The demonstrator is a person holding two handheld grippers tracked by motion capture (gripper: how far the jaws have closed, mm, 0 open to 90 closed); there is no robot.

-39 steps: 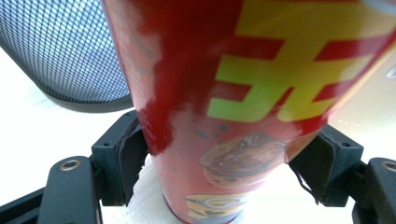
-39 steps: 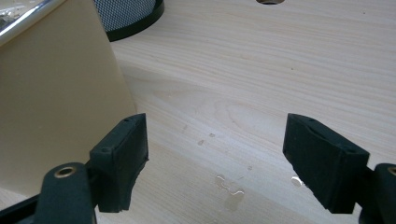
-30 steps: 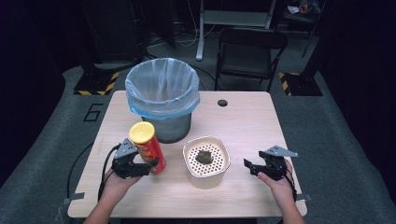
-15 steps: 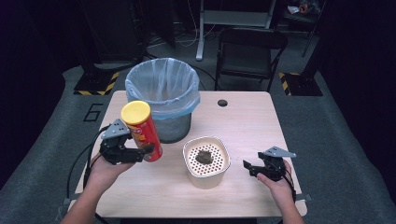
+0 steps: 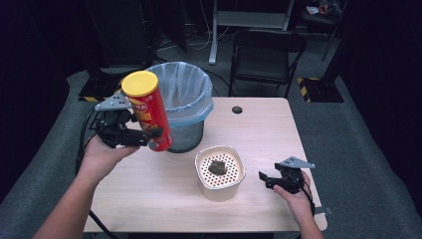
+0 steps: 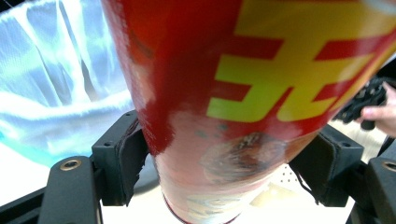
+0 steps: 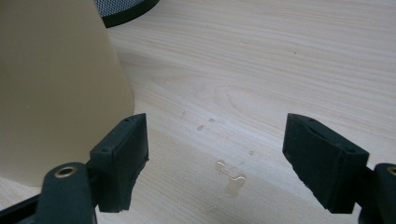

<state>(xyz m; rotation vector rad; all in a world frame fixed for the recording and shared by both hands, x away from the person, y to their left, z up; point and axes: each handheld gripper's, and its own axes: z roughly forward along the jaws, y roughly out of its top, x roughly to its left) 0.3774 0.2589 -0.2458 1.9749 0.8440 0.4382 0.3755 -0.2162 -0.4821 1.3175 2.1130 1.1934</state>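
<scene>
Left gripper (image 5: 149, 135): I read the jaws as clamped on the lower body of the chip can (image 5: 147, 110).
Chip can: off the table (image 5: 259, 129), tilted, yellow lid toward 11 o'clock, just outside the bin (image 5: 181, 94) rim at its 8 o'clock side.
Right gripper (image 5: 268, 178): jaws spread, holding nothing, low over the table at 3 o'clock of the cream tub (image 5: 219, 172).
Done: pickup and lift, I judge.
Left: carry over the bin mouth, let go.
</scene>
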